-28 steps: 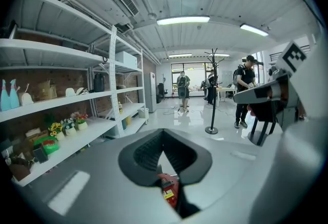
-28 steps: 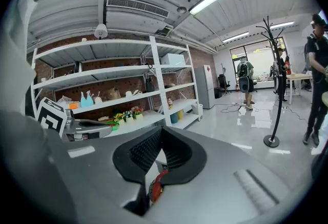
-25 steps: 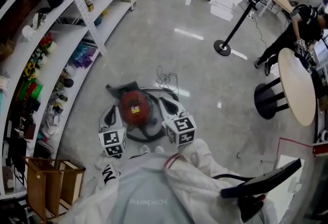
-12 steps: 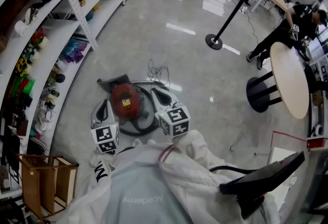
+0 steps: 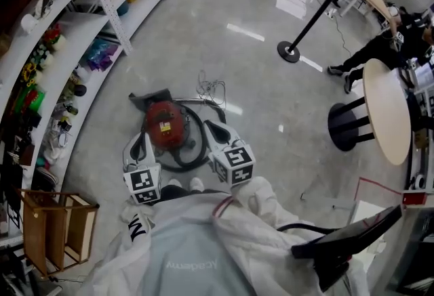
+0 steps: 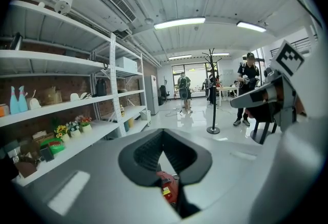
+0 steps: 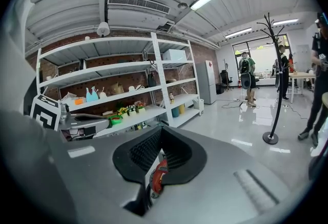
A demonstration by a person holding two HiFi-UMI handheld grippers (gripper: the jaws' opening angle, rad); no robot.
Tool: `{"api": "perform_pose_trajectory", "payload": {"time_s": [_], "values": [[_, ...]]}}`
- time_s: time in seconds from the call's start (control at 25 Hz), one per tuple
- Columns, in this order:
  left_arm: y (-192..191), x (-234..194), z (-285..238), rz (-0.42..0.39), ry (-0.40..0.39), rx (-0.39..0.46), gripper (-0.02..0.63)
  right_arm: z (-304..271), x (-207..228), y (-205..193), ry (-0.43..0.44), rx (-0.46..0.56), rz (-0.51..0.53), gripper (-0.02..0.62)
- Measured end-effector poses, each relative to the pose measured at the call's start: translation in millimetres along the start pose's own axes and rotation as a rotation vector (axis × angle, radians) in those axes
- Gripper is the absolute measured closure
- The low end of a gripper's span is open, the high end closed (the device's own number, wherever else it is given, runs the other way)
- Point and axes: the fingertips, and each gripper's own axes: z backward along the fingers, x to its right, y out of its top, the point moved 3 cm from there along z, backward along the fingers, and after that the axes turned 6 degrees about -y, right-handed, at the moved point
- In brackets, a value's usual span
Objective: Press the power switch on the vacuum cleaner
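Observation:
The red vacuum cleaner lies on the glossy floor with its black hose looped around it and a thin cable behind. My left gripper hangs just left of the vacuum, jaws shut and empty. My right gripper hangs just right of it, over the hose, also shut and empty. Neither touches the vacuum. In the left gripper view the vacuum shows below the closed jaws of the left gripper. In the right gripper view a red sliver of the vacuum shows beneath the right gripper. I cannot make out the switch.
White shelving with small items runs along the left. A wooden crate stands at the lower left. A coat stand base, a black stool, a round table and a person are at the right.
The head view has shifted a little. Both grippers stay on either side of the vacuum, jaws unchanged.

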Motion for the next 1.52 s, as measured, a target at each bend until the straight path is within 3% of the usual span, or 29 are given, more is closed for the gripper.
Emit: {"api": "perform_pose_trajectory", "payload": {"time_s": [0.68, 1.52], "values": [[-15.0, -13.6, 28.5, 0.023, 0.027, -0.012, 0.606, -0.5, -27.4, -10.8, 0.041, -0.013, 0.031, 0.595], [-60.6, -15.1, 153.8, 0.029, -0.033, 0.010, 0.606, 88.2, -125.0, -64.2, -0.013, 0.003, 0.034, 0.594]]}}
